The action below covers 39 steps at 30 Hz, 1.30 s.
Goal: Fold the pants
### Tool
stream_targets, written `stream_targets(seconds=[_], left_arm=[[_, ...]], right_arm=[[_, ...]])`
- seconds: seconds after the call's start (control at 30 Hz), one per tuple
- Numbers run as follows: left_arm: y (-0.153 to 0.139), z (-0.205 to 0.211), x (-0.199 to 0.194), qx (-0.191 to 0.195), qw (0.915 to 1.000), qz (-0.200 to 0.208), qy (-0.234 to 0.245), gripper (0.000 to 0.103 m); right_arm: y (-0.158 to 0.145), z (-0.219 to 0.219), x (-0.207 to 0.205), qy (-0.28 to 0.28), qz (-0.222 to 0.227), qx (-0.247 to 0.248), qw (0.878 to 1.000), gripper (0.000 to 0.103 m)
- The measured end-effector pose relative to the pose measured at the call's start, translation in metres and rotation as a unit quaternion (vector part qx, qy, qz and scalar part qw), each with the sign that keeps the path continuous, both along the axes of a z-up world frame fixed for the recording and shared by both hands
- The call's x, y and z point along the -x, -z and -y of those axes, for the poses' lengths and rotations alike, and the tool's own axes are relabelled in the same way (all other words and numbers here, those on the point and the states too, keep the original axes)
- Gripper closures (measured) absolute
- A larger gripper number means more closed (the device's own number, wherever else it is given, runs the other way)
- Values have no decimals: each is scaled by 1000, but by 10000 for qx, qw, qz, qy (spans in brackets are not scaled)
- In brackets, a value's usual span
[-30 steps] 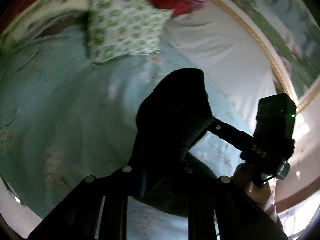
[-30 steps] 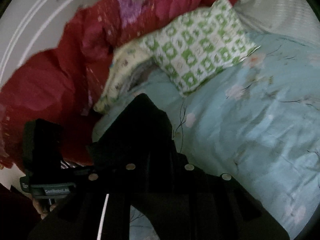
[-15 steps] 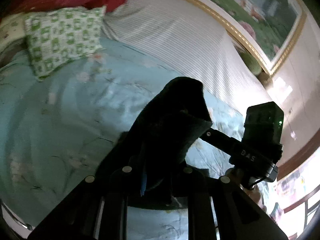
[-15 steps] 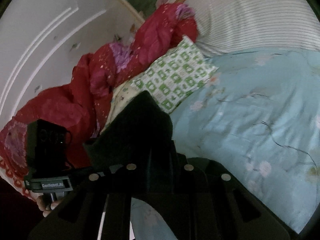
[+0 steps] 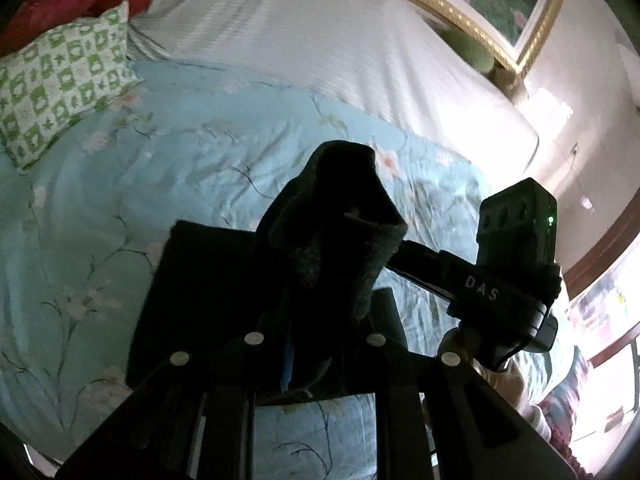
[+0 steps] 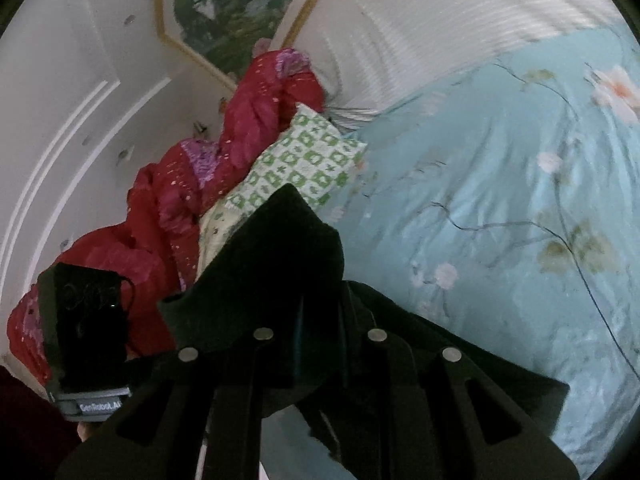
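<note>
Left wrist view: left gripper [image 5: 320, 320] and right gripper [image 6: 316, 320] each pinch dark pants [image 5: 336, 216], raised over floral bedspread [image 5: 120, 184] for folding.

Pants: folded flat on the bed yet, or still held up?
Held up, partly folded: both grippers pinch bunched dark pants above the bedspread; a squared layer lies beneath.

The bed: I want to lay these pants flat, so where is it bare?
The floral blue sheet is bare between the green checked pillow and the white striped cover. The corner by the red quilt is crowded.
</note>
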<state>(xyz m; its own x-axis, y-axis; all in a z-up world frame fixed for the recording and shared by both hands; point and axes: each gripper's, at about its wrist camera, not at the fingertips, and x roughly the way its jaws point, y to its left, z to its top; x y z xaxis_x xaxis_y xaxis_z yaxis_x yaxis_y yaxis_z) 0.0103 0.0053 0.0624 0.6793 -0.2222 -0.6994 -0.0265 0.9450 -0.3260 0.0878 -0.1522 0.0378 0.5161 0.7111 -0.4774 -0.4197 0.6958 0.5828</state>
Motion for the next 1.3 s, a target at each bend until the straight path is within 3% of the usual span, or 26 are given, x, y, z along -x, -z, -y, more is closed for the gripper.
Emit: stream_targets(seconds=[0.3,0.7,0.97,1.1,1.17,1.23,1.3], left_arm=[[20,29,-3,-267,9991,-80,304,87],[44,58,-8,-384,9968,-168,674,87],[61,78,-10,-627,9935,-257,916,85],[62,80,-7,-608,9923,-227,1058,73],[61,80,-5,-546,9915,-214,1162,61],[60,79,-3,-386,9909,-230,1272,47],[58,79,0,-276,9902,-224,1352,46]], right_arm=[[18,29,15,376,-109,-163,9991,87],[26,52,30,910,-128,472,9946,88],[27,76,46,1302,-188,361,9907,88],[27,83,55,1598,-277,444,9858,88],[26,87,59,1739,-324,445,9832,87],[24,88,62,1890,-380,529,9798,78],[20,92,65,2077,-423,636,9752,54]])
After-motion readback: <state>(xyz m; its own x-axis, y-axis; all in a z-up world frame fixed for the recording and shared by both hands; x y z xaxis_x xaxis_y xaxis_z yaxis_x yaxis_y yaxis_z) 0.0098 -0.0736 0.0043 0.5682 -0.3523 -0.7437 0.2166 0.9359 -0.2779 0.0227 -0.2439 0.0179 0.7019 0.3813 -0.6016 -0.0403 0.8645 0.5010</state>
